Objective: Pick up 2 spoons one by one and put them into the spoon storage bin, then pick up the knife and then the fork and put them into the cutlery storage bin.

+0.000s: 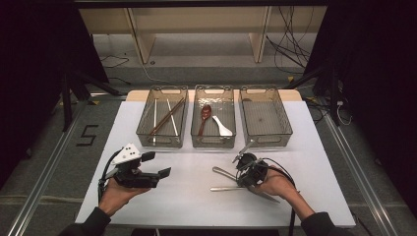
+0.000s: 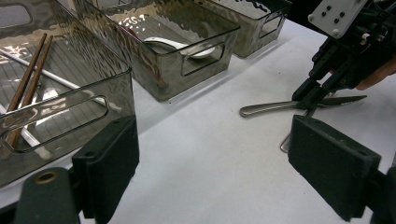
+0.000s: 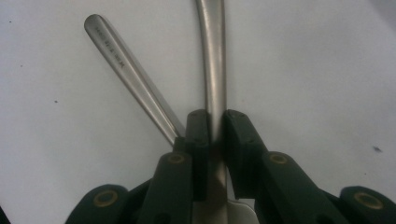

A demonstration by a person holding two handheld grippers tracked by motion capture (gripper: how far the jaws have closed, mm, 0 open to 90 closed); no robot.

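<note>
White table [image 1: 196,206] — three bins [image 1: 214,123], two steel utensils [image 3: 135,88] — right gripper [image 1: 244,168].

Left gripper [image 1: 160,164] fingers [image 2: 334,170] wide apart; right gripper [image 1: 242,169] fingers [image 3: 198,140] clamped.

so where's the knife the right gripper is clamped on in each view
High view: the knife lies low and right of centre, under the right gripper.
Left gripper view: upper right, handle pointing left.
Right gripper view: centre, its handle running up between the shut fingers.
Shared landmark: the second steel handle crossing it.
</note>
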